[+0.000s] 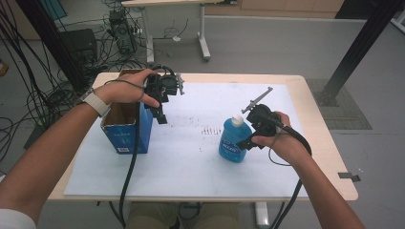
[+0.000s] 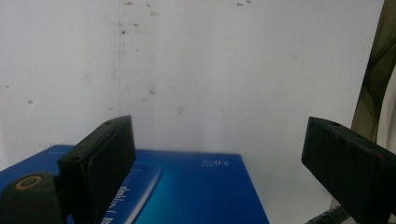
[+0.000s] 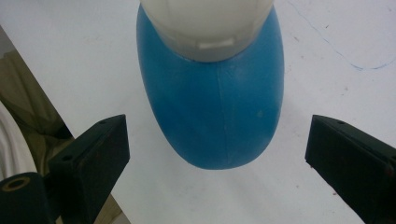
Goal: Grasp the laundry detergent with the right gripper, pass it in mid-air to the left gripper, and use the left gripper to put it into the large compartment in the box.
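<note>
right gripper [image 1: 247, 141]: jaws wide, empty, straddling upright blue plastic bottle with white cap [image 1: 233, 140] mid-table, bottle ahead between them | left gripper [image 1: 160, 113]: spread, empty, above open blue cardboard box [image 1: 125, 132] | right nearer bottle

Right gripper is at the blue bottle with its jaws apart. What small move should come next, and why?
Probably ease the right gripper forward, then close: its jaws stand wide on either side of the blue bottle but short of its body, so nothing is gripped. The bottle stands upright on the white sheet.
</note>
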### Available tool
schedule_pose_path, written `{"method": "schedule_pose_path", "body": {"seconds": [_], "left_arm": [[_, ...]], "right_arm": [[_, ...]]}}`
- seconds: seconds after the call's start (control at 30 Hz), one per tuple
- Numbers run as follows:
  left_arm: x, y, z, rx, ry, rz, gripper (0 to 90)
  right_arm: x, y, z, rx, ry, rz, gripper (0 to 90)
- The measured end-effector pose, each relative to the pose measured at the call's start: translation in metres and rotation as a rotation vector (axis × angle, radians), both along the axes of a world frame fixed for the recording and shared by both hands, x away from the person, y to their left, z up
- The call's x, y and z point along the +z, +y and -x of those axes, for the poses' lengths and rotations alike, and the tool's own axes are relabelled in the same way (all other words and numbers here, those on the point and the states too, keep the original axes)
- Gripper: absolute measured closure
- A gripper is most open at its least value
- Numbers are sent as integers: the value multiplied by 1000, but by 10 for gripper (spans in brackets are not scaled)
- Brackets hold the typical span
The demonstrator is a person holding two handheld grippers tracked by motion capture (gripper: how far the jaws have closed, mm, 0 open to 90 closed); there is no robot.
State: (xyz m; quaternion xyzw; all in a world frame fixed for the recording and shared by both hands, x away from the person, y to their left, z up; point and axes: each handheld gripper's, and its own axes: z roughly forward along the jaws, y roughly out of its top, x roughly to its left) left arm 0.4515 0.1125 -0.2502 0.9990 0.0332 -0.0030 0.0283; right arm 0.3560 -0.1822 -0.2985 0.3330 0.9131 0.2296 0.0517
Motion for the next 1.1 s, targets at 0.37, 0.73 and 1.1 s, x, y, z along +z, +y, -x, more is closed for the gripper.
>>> {"method": "schedule_pose_path", "body": {"seconds": [0.37, 0.73, 1.1], "left_arm": [[-2, 0, 0, 2, 0, 5, 101], [-2, 0, 0, 1, 1, 5, 101], [-3, 0, 0, 1, 2, 7, 101]], "right_arm": [[-3, -1, 1, -2, -22, -20, 64], [-8, -2, 3, -7, -44, -44, 67], [-10, -3, 4, -13, -66, -68, 68]]}}
